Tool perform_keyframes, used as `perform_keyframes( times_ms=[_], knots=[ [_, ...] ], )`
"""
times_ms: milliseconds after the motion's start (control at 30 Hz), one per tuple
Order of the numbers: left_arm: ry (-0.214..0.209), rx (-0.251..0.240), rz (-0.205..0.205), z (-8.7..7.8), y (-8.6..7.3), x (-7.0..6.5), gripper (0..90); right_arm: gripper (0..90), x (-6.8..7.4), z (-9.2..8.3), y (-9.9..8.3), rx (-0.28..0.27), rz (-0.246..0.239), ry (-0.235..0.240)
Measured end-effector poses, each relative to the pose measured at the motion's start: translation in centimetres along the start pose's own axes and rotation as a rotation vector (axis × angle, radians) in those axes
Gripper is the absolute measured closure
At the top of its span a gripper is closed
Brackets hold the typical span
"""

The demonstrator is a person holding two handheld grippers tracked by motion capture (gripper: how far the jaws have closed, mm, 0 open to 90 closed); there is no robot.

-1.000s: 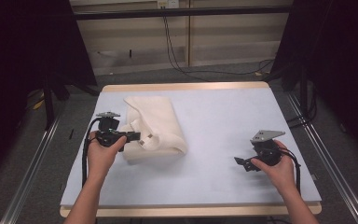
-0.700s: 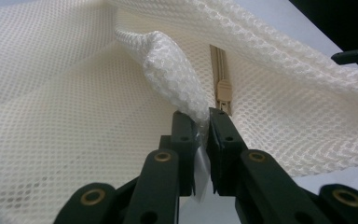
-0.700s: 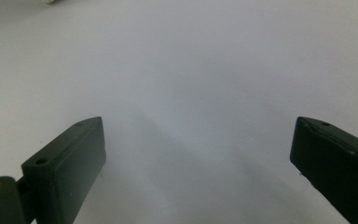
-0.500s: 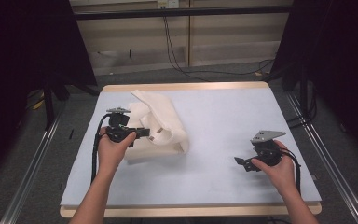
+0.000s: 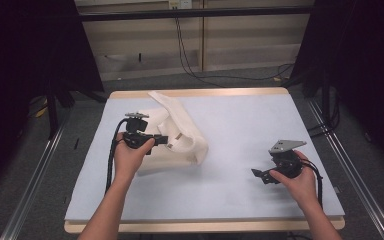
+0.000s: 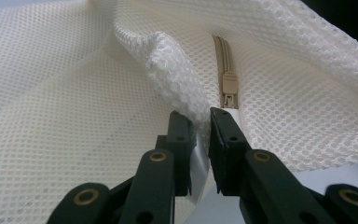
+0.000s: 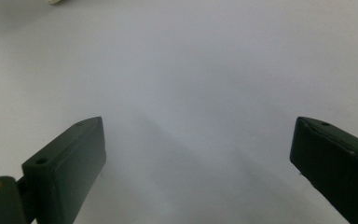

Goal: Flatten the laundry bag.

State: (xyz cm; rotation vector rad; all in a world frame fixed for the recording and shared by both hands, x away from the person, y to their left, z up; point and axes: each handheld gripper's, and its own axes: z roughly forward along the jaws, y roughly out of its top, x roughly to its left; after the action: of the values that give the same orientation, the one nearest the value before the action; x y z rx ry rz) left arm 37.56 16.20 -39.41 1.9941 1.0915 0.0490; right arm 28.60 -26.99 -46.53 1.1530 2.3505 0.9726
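Note:
A cream mesh laundry bag (image 5: 185, 137) lies on the left half of the pale blue table top (image 5: 245, 120), partly lifted into a fold. My left gripper (image 5: 164, 139) points right over the bag. In the left gripper view its jaws (image 6: 200, 116) pinch a fold of the mesh (image 6: 168, 65) beside the beige zipper pull (image 6: 228, 86); they have just eased slightly wider with the fabric still between them. My right gripper (image 5: 258, 175) rests low at the front right, well apart from the bag. Its jaws (image 7: 198, 140) stand wide open over bare table.
The table's wooden rim (image 5: 195, 93) runs along the far edge. Metal rails (image 5: 35, 170) flank both sides, and dark curtains (image 5: 25, 50) stand at left and right. Cables (image 5: 190, 55) hang down the back wall. Bare table lies between the two grippers.
My left hand has moved right across the bag, dragging the pinched edge along, so the bag is now bunched up and folded over. The right hand has stayed put.

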Motion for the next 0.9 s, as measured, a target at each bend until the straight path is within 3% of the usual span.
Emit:
perform_keyframes(
  times_ms=[267,433,733,900],
  knots=[
    [-0.006,0.008,0.024,1.5,0.8,-0.9,77.7,2.9,0.0,0.0,0.0,-0.001,-0.002,0.007],
    [-0.006,0.006,0.032,2.1,1.0,-1.1,70.8,3.0,0.0,0.1,0.0,0.004,-0.002,0.01],
    [-0.002,-0.009,0.039,1.7,1.1,-1.6,44.1,2.9,0.0,0.2,-0.1,0.009,-0.009,0.012],
    [0.005,-0.004,0.043,1.5,1.1,-1.8,36.2,2.9,0.3,0.3,0.0,0.007,-0.01,0.014]
  ],
)
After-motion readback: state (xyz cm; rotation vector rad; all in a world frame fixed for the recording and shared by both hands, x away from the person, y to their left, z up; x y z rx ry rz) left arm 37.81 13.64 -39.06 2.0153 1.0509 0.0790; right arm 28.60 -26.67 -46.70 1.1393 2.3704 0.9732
